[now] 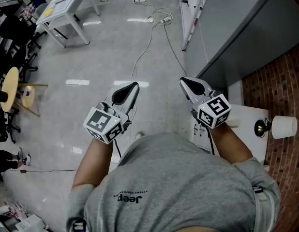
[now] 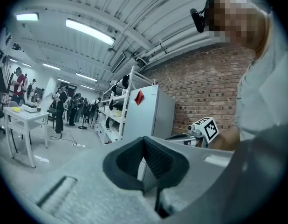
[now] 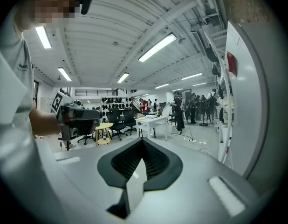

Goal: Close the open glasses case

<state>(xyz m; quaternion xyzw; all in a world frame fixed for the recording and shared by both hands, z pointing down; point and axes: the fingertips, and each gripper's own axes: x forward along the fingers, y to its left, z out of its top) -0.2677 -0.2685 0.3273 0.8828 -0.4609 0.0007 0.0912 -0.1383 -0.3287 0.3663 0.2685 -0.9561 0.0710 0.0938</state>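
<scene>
No glasses case shows in any view. In the head view my left gripper and right gripper are held side by side in the air at chest height, above the shiny floor. Both are shut, with nothing between the jaws. The left gripper view looks along its shut jaws toward a grey cabinet, with the right gripper's marker cube off to the right. The right gripper view shows its shut jaws and the left gripper at the left.
A small white table with a white-shaded lamp stands under my right arm, by a brick wall. A grey cabinet rises ahead on the right. Cables trail over the floor. A white desk and a round wooden stool are left.
</scene>
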